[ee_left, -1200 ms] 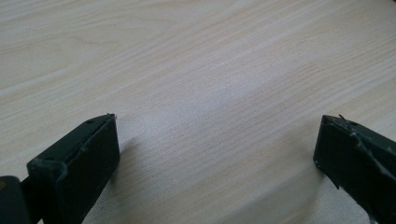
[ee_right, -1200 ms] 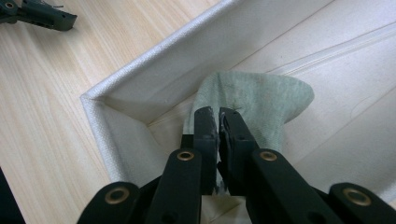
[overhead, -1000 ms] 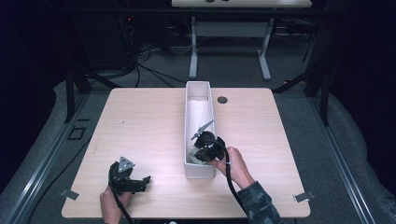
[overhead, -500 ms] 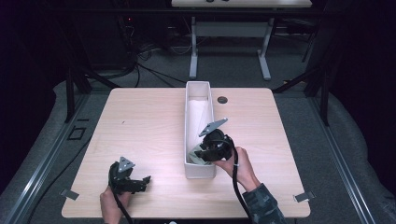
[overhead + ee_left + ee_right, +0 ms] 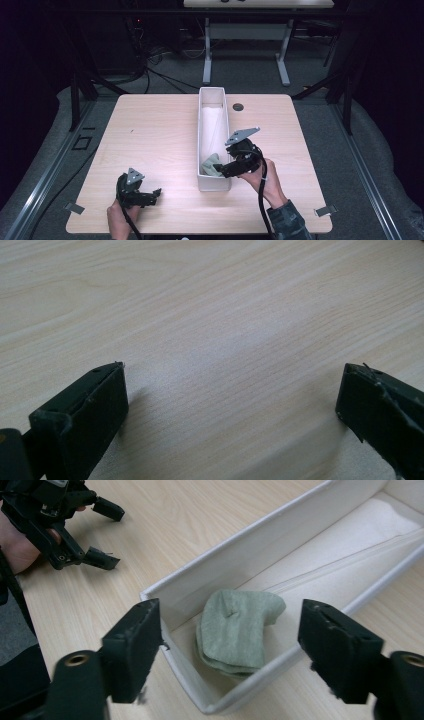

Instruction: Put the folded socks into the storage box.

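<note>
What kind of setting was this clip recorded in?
Probably a lab or recording workspace: a light wooden table on grey carpet, dark surroundings with cables on the floor, and a second desk's white legs behind.

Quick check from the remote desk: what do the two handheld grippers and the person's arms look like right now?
Both are black two-jaw tools with blocky, flat-faced jaws. The right gripper carries a grey three-cornered plate on top, and a black cable trails back along the forearm, which wears a dark patterned sleeve. The left gripper bears a smaller grey plate and its own black cable. Its scuffed jaw edges show in the left gripper view.
</note>
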